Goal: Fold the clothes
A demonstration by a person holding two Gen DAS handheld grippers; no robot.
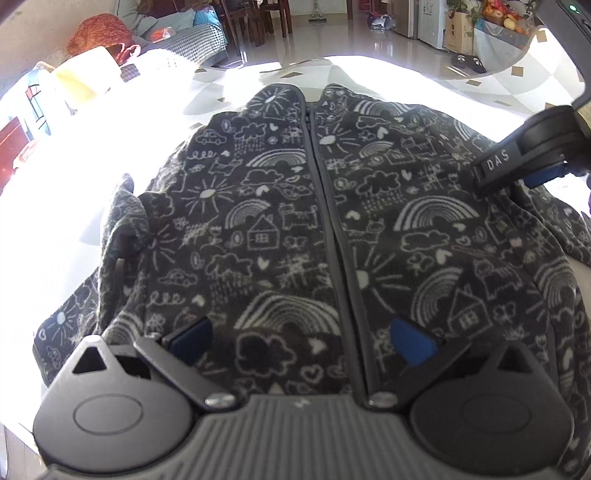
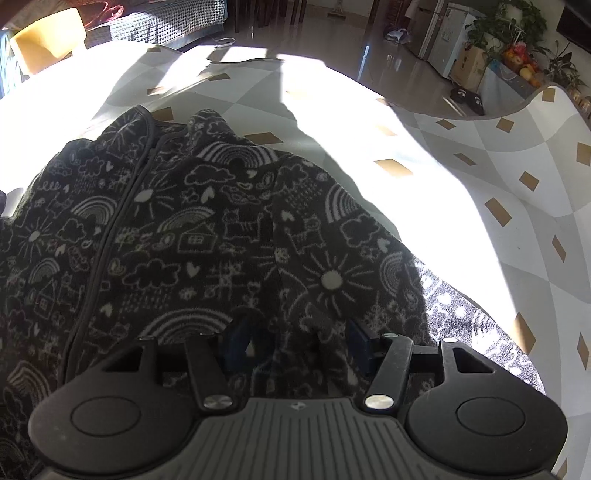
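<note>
A dark fleece jacket (image 1: 280,221) printed with white doodles lies front up on the mat, its zipper (image 1: 325,206) closed and running away from me. My left gripper (image 1: 301,341) hangs just over the near hem, jaws wide and open, with flat fabric below the blue pads (image 1: 410,343). One sleeve (image 1: 122,221) is bunched up at the left. In the right wrist view my right gripper (image 2: 299,341) is shut on a raised bunch of the jacket (image 2: 184,240) at its right side. One finger of that gripper (image 1: 498,162) shows at the jacket's far right edge.
The jacket rests on a grey-and-white diamond mat (image 2: 480,206) with brown squares, strongly sunlit. A yellow cushion (image 2: 44,37) and a checked sofa cover (image 2: 166,22) sit at the back left. Slippers (image 2: 465,98), a fridge and potted plants (image 2: 517,62) stand at the back right.
</note>
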